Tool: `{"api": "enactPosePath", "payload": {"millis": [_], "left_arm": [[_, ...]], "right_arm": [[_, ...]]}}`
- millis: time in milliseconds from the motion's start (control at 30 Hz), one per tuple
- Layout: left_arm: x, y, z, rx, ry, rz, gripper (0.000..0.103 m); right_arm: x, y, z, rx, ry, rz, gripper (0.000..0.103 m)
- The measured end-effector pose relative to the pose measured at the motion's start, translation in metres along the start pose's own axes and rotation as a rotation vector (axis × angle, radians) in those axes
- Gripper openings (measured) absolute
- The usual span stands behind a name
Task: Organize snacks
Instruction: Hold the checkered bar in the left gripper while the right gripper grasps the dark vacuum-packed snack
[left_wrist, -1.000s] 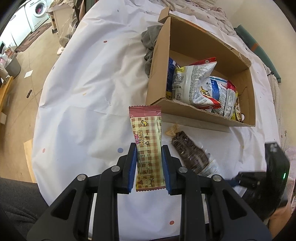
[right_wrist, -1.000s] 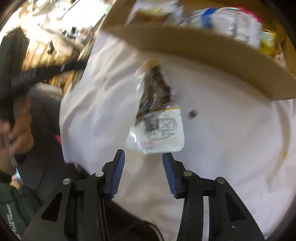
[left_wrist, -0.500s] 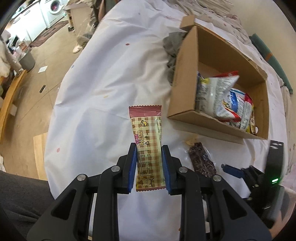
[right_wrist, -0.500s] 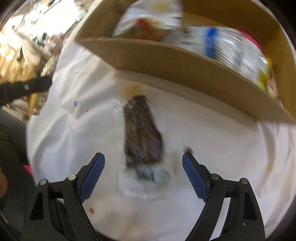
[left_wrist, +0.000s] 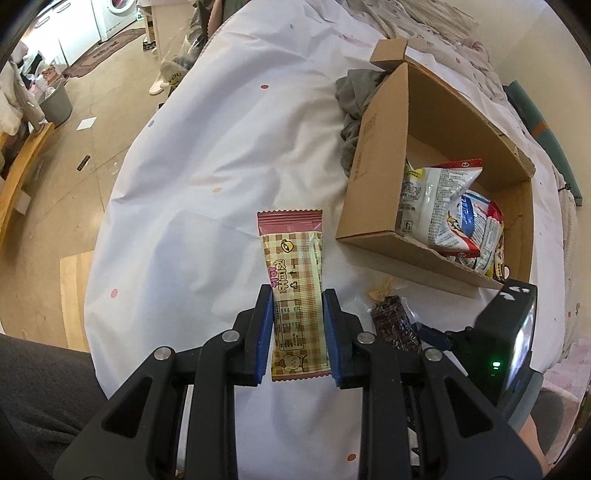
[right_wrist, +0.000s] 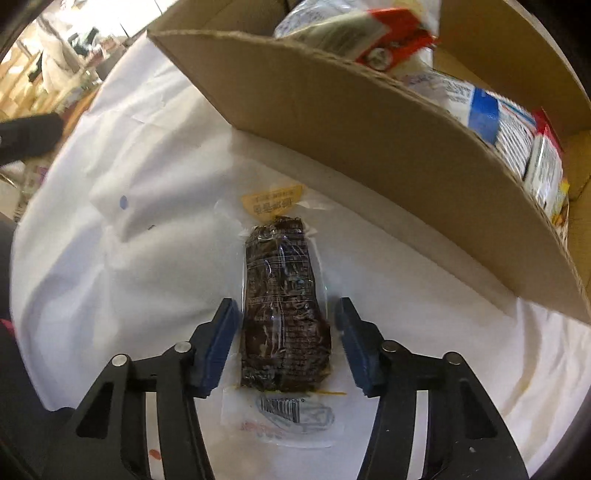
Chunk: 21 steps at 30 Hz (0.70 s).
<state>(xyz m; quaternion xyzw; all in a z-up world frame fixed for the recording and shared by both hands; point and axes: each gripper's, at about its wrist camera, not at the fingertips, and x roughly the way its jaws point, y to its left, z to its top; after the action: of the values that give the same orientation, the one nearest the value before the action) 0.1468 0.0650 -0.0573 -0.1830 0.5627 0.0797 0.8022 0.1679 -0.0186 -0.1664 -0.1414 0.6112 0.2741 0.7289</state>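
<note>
The left tongs (left_wrist: 297, 332) are clenched on a pink checked snack bar (left_wrist: 295, 288), blue pads pressing its long edges near the lower half; the wrapper stands up past the fingertips, above the white dotted cloth (left_wrist: 207, 177) covering the bench. Just right of them lies a dark snack in a clear wrapper (right_wrist: 284, 314), flat on the cloth, near the front wall of the cardboard box (right_wrist: 369, 140). The right tongs (right_wrist: 284, 339) straddle this dark snack, their jaws closing with the packet between them; a narrow gap shows at each pad, so they are not yet gripping. Inside the box lie several chip bags (left_wrist: 439, 199), crowded toward its right end.
</note>
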Motion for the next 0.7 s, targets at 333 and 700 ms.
{"api": "enactPosePath", "payload": {"millis": [333, 700], "left_arm": [[0.001, 0.000, -0.001, 0.007, -0.001, 0.013, 0.023], [0.004, -0.002, -0.003, 0.018, 0.002, 0.019, 0.023]], "right_arm": [[-0.027, -0.021, -0.022, 0.080, -0.037, 0.137, 0.055], [-0.051, -0.043, -0.057, 0.151, -0.043, 0.216, 0.021]]}}
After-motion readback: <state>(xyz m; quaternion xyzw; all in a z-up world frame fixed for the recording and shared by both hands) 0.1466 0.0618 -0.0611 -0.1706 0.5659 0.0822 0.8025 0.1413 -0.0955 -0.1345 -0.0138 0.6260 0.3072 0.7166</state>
